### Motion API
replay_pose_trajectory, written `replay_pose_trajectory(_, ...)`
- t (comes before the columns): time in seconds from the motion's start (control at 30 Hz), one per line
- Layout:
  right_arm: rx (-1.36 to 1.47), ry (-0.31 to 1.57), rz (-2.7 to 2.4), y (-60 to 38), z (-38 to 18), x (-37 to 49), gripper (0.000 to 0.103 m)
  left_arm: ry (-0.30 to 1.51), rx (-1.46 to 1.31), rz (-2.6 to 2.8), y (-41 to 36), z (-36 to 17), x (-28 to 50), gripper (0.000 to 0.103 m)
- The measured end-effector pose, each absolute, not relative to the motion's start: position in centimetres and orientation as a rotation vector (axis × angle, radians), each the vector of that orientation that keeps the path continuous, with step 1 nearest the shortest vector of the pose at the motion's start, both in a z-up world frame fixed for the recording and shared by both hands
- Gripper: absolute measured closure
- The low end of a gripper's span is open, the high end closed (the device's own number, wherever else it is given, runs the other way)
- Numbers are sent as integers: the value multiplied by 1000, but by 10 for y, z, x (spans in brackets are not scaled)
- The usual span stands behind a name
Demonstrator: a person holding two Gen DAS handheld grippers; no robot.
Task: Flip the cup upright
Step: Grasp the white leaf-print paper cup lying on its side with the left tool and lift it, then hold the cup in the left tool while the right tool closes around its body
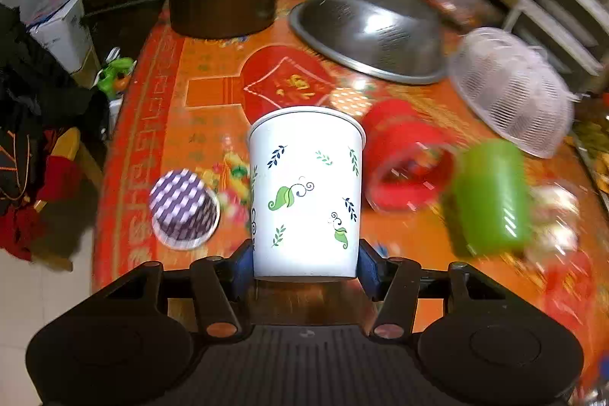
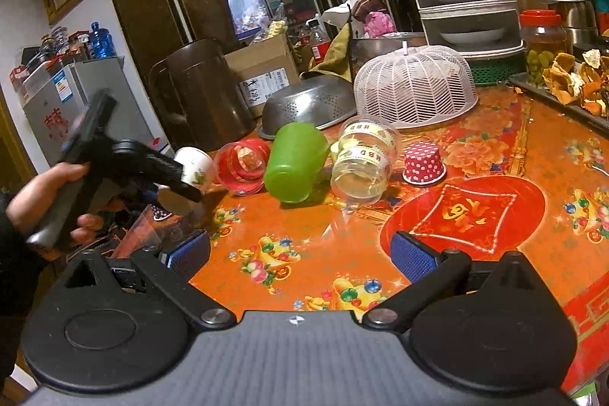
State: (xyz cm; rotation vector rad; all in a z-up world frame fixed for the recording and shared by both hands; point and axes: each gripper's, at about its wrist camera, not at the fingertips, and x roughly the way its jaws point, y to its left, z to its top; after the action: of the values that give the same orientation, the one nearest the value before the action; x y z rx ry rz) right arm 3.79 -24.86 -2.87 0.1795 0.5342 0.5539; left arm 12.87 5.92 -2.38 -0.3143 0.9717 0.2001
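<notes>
Two tools show over an orange patterned tabletop (image 2: 495, 147). The left tool (image 1: 306, 263) pinches a white leaf-printed cup (image 1: 306, 193) near its base between blue pads, rim pointing away from the camera; in the right wrist view the cup hangs tilted above the tabletop's left edge, partly hidden by the tool. The right tool (image 2: 300, 253) is spread wide, holding nothing. Motion blur smears a green cup (image 2: 295, 164), a red cup (image 2: 241, 164) and a clear jar (image 2: 363, 164) lying on their sides mid-tabletop.
</notes>
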Motion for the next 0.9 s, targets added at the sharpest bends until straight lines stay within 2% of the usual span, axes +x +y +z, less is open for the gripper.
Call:
replay_pose_trajectory(0.17, 179, 561, 582, -244, -29, 31, 1, 900, -287, 98, 22, -6, 41, 45)
replay_pose_trajectory(0.37, 193, 663, 584, -242, -38, 24, 1, 940, -352, -92, -41, -21, -23, 45)
replay_pose_trajectory(0.67, 273, 802, 508, -259, -30, 20, 1, 993, -395, -167, -81, -40, -35, 45)
replay_pose_trajectory(0.9, 312, 983, 611, -232, -31, 31, 1, 987, -413, -144, -91, -52, -41, 45)
